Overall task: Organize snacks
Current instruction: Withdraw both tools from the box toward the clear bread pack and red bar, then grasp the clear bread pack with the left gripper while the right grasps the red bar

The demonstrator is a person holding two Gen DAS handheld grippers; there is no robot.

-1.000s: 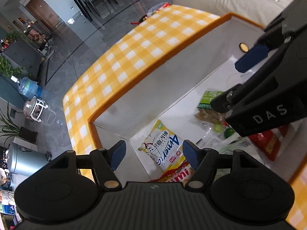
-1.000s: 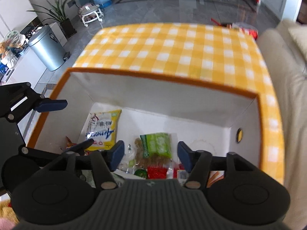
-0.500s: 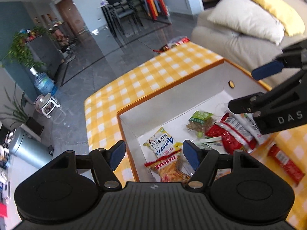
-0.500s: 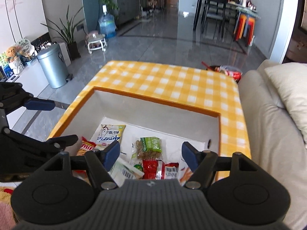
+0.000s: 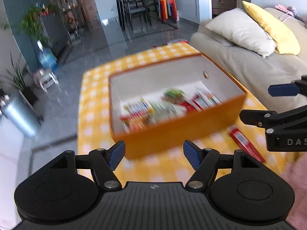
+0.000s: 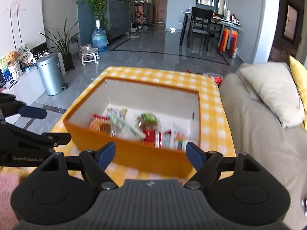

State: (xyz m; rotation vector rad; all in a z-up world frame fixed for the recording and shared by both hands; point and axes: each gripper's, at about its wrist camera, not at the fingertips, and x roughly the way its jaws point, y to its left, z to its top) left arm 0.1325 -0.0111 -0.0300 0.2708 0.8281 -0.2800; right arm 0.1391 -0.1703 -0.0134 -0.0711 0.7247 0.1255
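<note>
Grey glossy floor tiles and a beige sofa (image 5: 249,65) frame the yellow-checked table (image 5: 96,103), which fills the middle of both views. On it sits the orange box (image 5: 172,134), centre frame, already holding a blurred pile of snack packets (image 6: 134,126) along its near half. By the look of it most of the sorting is done. One red snack bar (image 5: 244,143) is left outside, lying flat on the cloth at lower right of the left view, just beside the box's corner. Its long axis runs diagonally, from upper left toward lower right. The left tool (image 5: 153,155) stands wide apart with nothing between its pads. The right tool (image 6: 150,154) is opening, also with nothing held. Both hang short of the box's near wall.
</note>
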